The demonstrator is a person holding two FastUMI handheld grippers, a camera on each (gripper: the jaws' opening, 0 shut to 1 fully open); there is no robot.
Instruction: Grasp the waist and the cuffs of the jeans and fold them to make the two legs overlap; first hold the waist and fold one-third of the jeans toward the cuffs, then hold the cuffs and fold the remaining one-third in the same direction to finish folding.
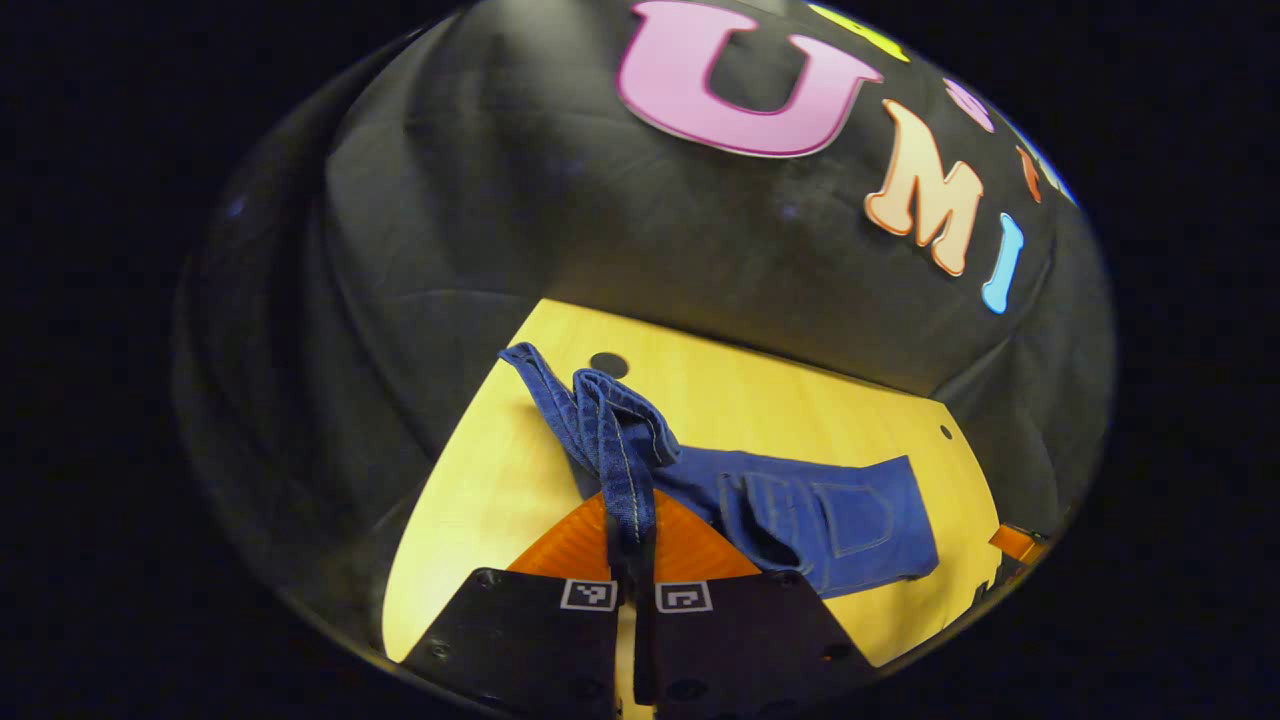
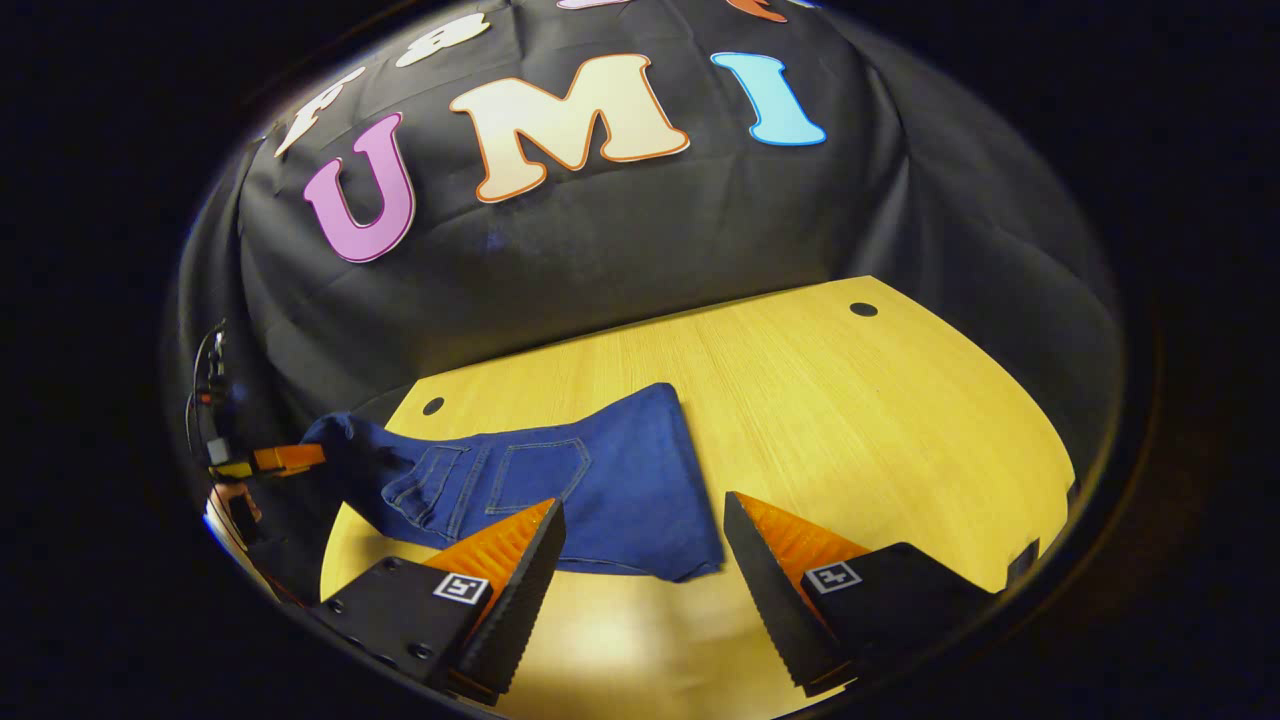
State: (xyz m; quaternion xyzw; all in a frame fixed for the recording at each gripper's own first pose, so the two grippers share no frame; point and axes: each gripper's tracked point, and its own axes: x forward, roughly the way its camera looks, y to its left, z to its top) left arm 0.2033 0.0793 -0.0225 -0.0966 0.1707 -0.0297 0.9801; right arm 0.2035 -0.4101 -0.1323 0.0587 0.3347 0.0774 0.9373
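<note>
On bench: jeans (image 2: 600, 470) lie flat, long axis across your right view, back pockets up.
Cuff end: lifted off bench (image 2: 850, 400), pinched in your left tool (image 1: 632, 560).
Right tool (image 2: 640, 560): fingers spread wide, hovering near jeans' edge, gripping nothing.

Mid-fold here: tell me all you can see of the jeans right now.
The jeans are dark blue denim with pale seam stitching and back pockets facing up. The waist end lies flat on the light wooden table, already folded into a compact panel. The other end is bunched into a narrow, twisted strip, lifted off the table and pinched in the closed left claw. The right claw hangs open over the panel's near edge, apparently not touching it.
</note>
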